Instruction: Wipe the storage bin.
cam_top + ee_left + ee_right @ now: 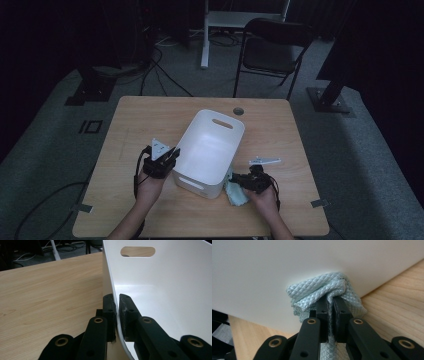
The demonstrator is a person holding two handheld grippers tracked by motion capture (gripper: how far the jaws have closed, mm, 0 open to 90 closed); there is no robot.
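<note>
My left fingers (117,307) are pinched tight on the left wall of the white bin (197,165), one finger outside, one inside, thin plastic wall clamped between. My right fingers (330,312) are closed hard on a bunched pale-blue cloth (322,290), w/ the wad pressed against the bin's outer right wall near its near corner, just above the bench (397,307). In the high view the cloth (235,192) sits just right of the bin's near-right corner, touching it.

Risks, as I judge them: the left grip sits on one wall only, so any push from my right side could pivot or tip the bin, or the wall may flex & slip out of the pads. The cloth is held by a fold, not the whole wad; loose edges hang below & could drag on the bench or work free if I rub hard. Pressing too low could wedge cloth under the bin's base.

Bin contents: nothing inside as far as I can see, interior bare & white. Slot handles on the far & near walls.
</note>
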